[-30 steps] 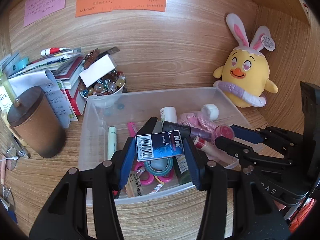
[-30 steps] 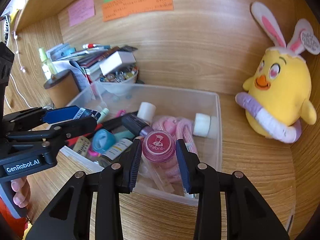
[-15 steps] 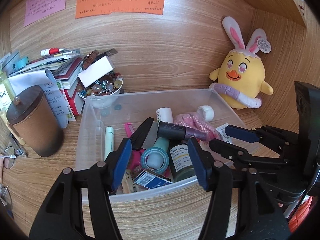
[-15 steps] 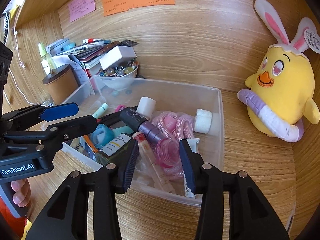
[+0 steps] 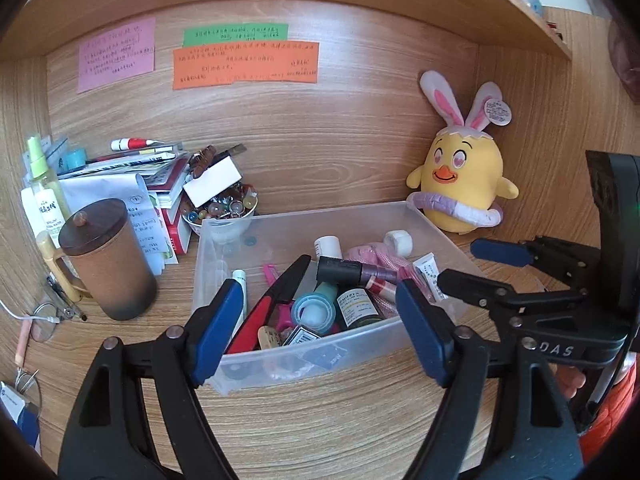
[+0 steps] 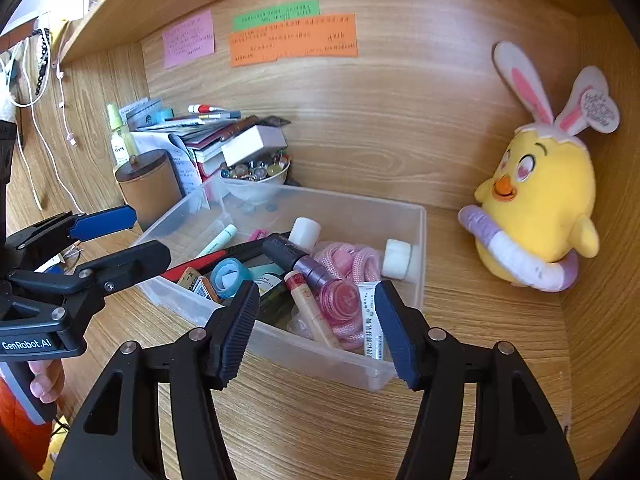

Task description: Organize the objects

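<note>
Both tools hang empty over the near edge of the clear plastic bin (image 5: pixel 224 240), each with its fingers spread wide apart. The left tool (image 5: pixel 320 332), which a second ago pinched a small blue barcoded box (image 5: pixel 302 335), has let it go; the box now lies inside the bin at the front wall, beside the blue tape roll (image 5: pixel 313 312). The right tool (image 6: pixel 316 330) has likewise released the pink-lidded jar (image 6: pixel 340 298), which rests among the pink cord (image 6: pixel 352 260) near the bin's front right corner (two deposits in the same second). Judged from this, both items are filed and both tools have drawn back toward the person, free for another pick.

Around the bin, open desk (image 5: pixel 320 420) lies in front, where the tools sit well clear of the rim. The left side is crowded: a lidded brown cup (image 5: pixel 106 260), a stack of books (image 5: pixel 160 184) and a bowl of marbles (image 5: pixel 224 212) stand close to the bin's far left corner. On the right, the yellow chick plush (image 6: pixel 536 208) sits near the alcove's side wall, apart from the bin. A shelf overhead limits lift.
</note>
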